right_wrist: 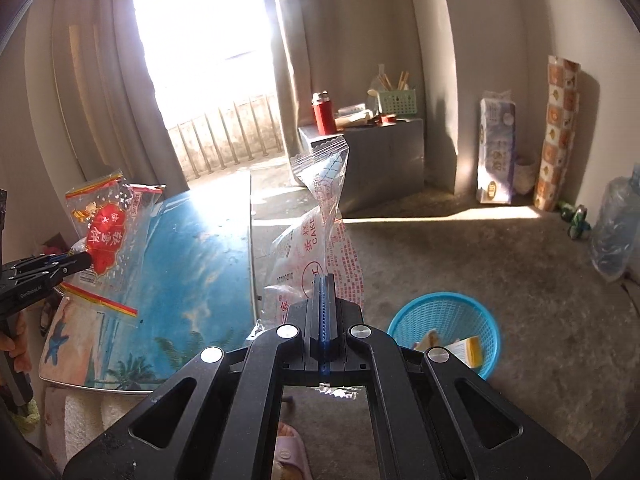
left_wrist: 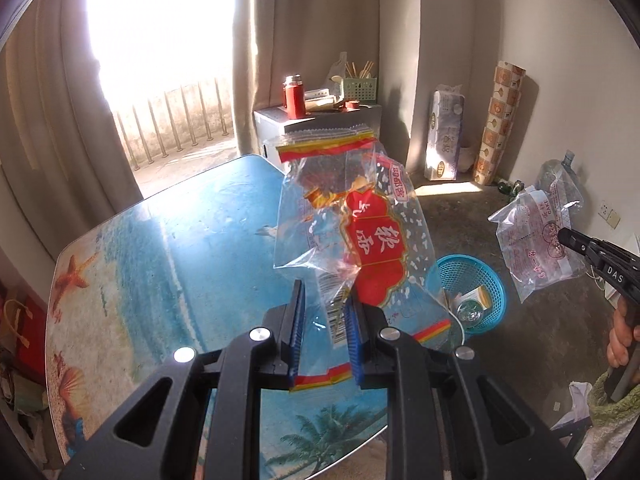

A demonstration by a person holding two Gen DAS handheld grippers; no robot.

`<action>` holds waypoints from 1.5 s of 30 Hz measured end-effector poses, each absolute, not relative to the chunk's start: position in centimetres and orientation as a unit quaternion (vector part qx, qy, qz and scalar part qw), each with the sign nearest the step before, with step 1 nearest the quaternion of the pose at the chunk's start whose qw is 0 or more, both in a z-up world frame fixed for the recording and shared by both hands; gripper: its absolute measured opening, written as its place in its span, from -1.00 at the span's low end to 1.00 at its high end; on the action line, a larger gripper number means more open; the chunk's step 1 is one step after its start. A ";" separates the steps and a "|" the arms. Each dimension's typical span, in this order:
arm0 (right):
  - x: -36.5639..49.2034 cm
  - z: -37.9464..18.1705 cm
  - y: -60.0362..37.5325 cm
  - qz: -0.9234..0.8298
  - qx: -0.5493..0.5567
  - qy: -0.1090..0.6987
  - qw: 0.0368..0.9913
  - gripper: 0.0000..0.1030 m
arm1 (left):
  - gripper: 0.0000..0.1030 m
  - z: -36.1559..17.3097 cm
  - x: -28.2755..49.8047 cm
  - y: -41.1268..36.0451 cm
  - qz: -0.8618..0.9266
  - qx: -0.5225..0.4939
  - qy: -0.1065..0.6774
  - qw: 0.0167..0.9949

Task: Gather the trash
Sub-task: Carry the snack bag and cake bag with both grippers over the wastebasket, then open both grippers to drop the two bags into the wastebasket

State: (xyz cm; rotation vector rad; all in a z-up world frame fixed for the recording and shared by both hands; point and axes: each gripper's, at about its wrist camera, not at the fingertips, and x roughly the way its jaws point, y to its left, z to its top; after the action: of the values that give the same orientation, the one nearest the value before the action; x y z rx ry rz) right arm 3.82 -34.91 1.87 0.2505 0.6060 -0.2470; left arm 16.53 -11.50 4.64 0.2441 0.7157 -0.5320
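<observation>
Clear wrappers clamped: red-label wrapper (left_wrist: 360, 236) in left gripper (left_wrist: 326, 304), cake wrapper (right_wrist: 320, 236) in right gripper (right_wrist: 325, 300); basket (right_wrist: 486, 320) contents half-hidden.

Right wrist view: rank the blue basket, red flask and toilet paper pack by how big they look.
1. Blue basket, largest, though nearest the camera.
2. Toilet paper pack.
3. Red flask, smallest, though it stands far back.

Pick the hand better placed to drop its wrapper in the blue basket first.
Right. The right gripper holds the clear cake bag over bare floor beside the blue basket; the left gripper holds the red-label wrapper over the table.
</observation>
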 end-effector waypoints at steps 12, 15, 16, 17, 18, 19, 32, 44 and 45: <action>-0.3 -1.4 -43.0 -0.227 0.138 0.323 0.908 -1.00 | -0.64 1.4 15.9 -25.7 -0.365 0.137 0.371 0.843; -0.4 -2.7 -44.4 -0.236 0.142 0.336 0.901 -1.00 | -0.64 -0.2 15.8 -29.7 -0.383 0.143 0.384 0.828; -0.4 -3.1 -44.8 -0.238 0.143 0.340 0.898 -1.00 | -0.64 -0.7 15.6 -31.1 -0.387 0.146 0.388 0.824; -0.2 -3.6 -45.2 -0.240 0.144 0.344 0.896 -1.00 | -0.64 -1.5 15.7 -32.5 -0.389 0.149 0.394 0.819; -0.1 -4.0 -45.7 -0.241 0.144 0.349 0.894 -1.00 | -0.64 -2.2 15.9 -33.8 -0.392 0.152 0.401 0.814; 0.2 -4.4 -46.0 -0.243 0.142 0.354 0.892 -1.00 | -0.64 -3.0 16.2 -35.1 -0.392 0.154 0.407 0.810; 5.3 -11.8 -51.0 -0.246 0.150 0.426 0.857 -1.00 | -0.64 -13.3 22.2 -46.3 -0.357 0.212 0.461 0.784; 10.4 -17.6 -53.5 -0.255 0.149 0.473 0.830 -0.97 | -0.51 -21.0 25.8 -51.1 -0.332 0.267 0.499 0.755; 10.7 -18.2 -53.8 -0.254 0.155 0.479 0.826 -0.90 | -0.45 -21.6 25.9 -51.2 -0.333 0.266 0.509 0.748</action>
State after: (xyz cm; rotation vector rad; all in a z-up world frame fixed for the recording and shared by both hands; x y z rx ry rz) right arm 10.68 -53.80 -18.24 0.3289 1.0172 -0.5395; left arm 25.90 -51.17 -21.56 0.5817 1.1122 -0.7277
